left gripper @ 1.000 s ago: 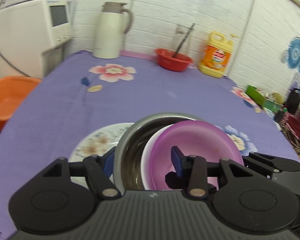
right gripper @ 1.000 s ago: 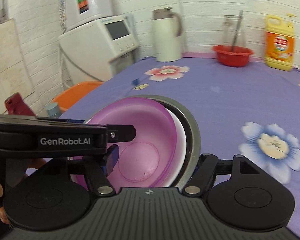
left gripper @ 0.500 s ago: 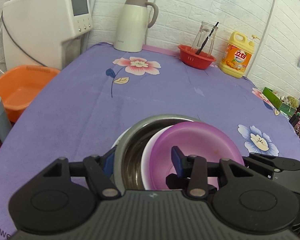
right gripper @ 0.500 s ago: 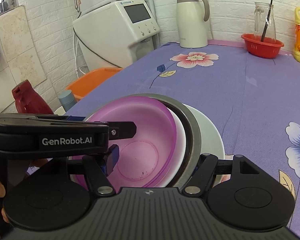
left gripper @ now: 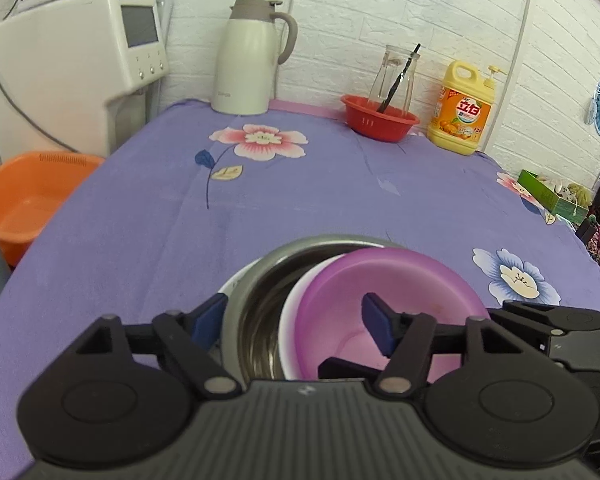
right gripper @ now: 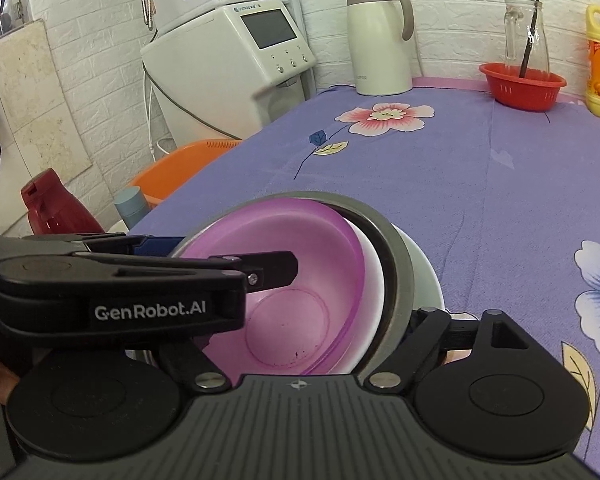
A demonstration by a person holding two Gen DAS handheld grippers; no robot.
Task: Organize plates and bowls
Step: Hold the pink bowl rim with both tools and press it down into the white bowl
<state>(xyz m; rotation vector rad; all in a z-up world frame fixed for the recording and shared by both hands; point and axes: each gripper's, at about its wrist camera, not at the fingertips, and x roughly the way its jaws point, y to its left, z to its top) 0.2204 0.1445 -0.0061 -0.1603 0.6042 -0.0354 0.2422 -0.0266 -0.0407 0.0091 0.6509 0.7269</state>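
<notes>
A purple plastic bowl (left gripper: 392,292) lies tilted inside a white bowl (left gripper: 290,320), both inside a steel bowl (left gripper: 260,280). The stack rests on a white plate (right gripper: 424,276) on the purple tablecloth. My left gripper (left gripper: 296,318) spans the stack's near rims, one blue pad outside the steel bowl, the other inside the purple bowl (right gripper: 292,280). My right gripper (right gripper: 296,320) spans the opposite side, its right finger outside the steel bowl (right gripper: 396,264); its left finger is hidden by the left gripper. Contact with the rims is not clear.
At the table's back stand a white thermos jug (left gripper: 246,60), a red basket (left gripper: 378,122) with a glass jar, and a yellow detergent bottle (left gripper: 462,112). A water dispenser (left gripper: 76,64) and an orange basin (left gripper: 24,196) are left of the table.
Both grippers and the bowl stack have moved together toward the table's near left side. The flowered plate that showed left of the steel bowl is now almost hidden beneath it.
</notes>
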